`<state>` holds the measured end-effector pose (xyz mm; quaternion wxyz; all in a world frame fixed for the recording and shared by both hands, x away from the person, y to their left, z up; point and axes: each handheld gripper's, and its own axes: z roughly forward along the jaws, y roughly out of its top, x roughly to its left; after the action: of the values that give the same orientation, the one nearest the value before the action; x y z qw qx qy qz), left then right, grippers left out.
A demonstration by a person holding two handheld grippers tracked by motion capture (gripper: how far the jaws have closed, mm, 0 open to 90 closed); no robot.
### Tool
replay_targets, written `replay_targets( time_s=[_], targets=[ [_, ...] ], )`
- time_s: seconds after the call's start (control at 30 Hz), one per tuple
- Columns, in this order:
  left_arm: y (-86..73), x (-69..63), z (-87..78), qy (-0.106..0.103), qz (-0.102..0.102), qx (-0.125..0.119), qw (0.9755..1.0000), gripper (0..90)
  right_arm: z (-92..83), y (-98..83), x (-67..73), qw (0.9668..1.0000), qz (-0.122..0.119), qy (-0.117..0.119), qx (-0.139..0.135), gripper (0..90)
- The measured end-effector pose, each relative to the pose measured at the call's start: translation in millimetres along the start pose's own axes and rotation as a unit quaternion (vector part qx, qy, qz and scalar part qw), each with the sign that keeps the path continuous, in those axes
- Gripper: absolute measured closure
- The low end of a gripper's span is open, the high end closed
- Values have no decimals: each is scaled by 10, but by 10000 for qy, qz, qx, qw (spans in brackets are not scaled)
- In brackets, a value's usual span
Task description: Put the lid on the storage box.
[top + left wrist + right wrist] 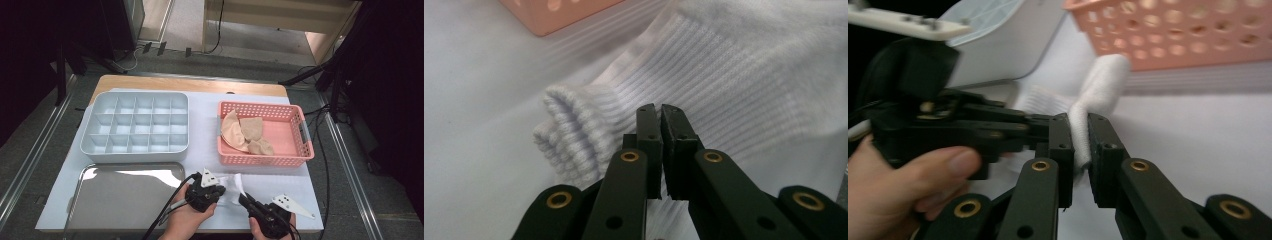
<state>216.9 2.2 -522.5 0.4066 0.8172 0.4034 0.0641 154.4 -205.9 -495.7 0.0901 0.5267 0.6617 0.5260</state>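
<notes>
Fingers of the right gripper pinch a fold of the white sock; the left gripper is clamped on its ribbed cuff end. The sock lies on the white cloth just before the pink basket, its length running between the grippers. Beyond, beige socks wait in the basket and the compartment organizer stands empty, so sorting seems barely begun.

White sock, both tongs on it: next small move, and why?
Probably lift it a little off the cloth together. The right tongs pinch a fold of the white sock, the left tongs are shut on its ribbed part near the cuff, and it lies in front of the pink basket.
</notes>
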Motion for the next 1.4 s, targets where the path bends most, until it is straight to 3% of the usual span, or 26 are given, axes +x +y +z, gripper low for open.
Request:
replay_targets(
  time_s=[0.2, 0.3, 0.4, 0.5, 0.57, 0.7, 0.8, 0.97, 1.03, 1.13, 1.23, 1.4],
  targets=[
    [65, -8, 74, -199, -151, 30, 9997, 889, 137, -5, 275, 9991, -339, 250, 62, 836],
    [89, -9, 117, -264, -239, -9, 9994, 893, 168, 30, 318, 9990, -451, 48, 25, 837],
    [94, 15, 96, -399, -297, -21, 9988, 861, 168, 63, 242, 9993, -363, -78, -70, 836],
    [89, 27, -34, -490, -286, -151, 9983, 737, 160, 85, 148, 9995, -247, -178, -128, 835],
    [75, 54, -140, -484, -301, -239, 9981, 705, 144, 101, 109, 9995, -197, -192, -133, 835],
    [20, 132, -285, -222, -327, -368, 9985, 658, 98, 151, 77, 9992, -265, -242, -182, 835],
    [-9, 169, -301, -116, -366, -393, 9985, 610, 57, 194, 30, 9989, -280, -320, -203, 834],
    [-4, 125, -423, -11, -271, -772, 9966, 567, 44, 217, -79, 9986, -174, -493, -91, 834],
    [9, 158, -448, 15, -352, -853, 9957, 566, 43, 213, -108, 9984, -148, -550, -68, 834],
    [9, 260, -378, -61, -564, -596, 9966, 571, 40, 217, -137, 9981, -176, -593, -48, 833],
    [-18, 308, -279, -276, -741, -263, 9965, 653, 42, 223, -149, 9976, -244, -646, -37, 833],
    [3, 248, -182, -411, -735, -139, 9964, 747, 110, 209, -123, 9982, -265, -531, 82, 830]
  ],
)
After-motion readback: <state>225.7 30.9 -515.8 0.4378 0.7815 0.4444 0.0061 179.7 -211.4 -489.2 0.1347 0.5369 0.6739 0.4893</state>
